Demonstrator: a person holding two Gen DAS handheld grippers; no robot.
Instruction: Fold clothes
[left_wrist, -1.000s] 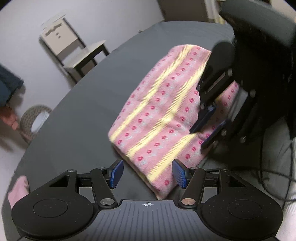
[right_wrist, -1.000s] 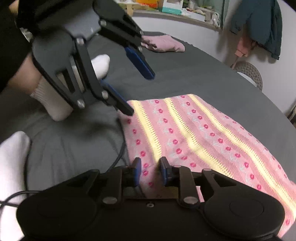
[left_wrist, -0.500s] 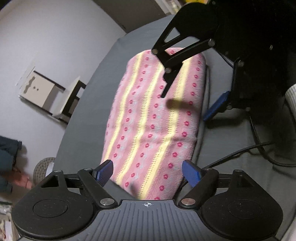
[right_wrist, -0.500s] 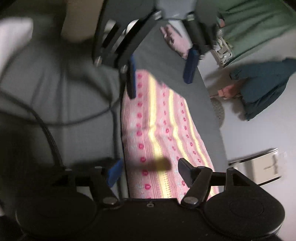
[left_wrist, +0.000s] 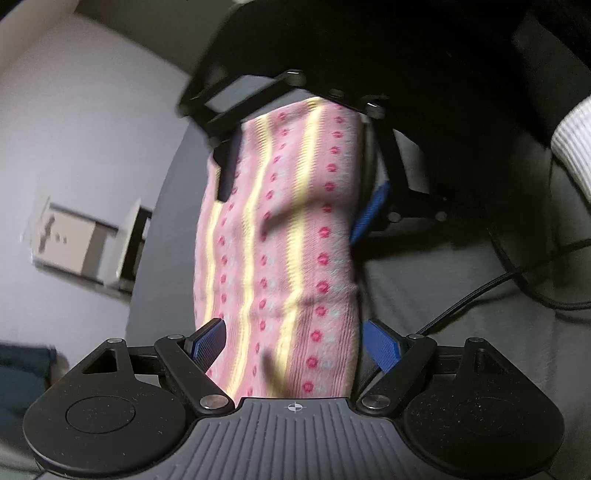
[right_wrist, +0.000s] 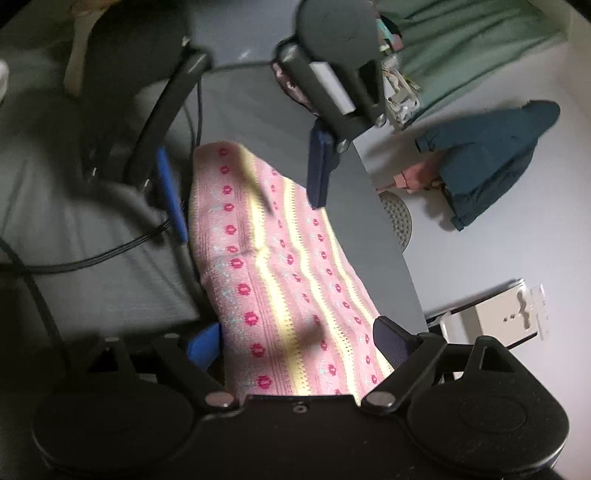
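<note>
Clearly, the pink striped garment (left_wrist: 280, 229) lay folded on the dark grey bed (right_wrist: 258, 110), stretched between the two tools. The left claw (left_wrist: 295, 341) stood wide apart around one narrow end, and the right claw (right_wrist: 299, 338) stood wide apart around the other end, neither one pressing the cloth. If they closed on the top layer only, the fold could slip open. The black cable (left_wrist: 480, 291) beside the cloth could also be caught.

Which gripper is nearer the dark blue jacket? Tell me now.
Left. The left gripper straddles the pink garment's end toward the dark blue jacket; the right gripper straddles the opposite end, farther off.
</note>
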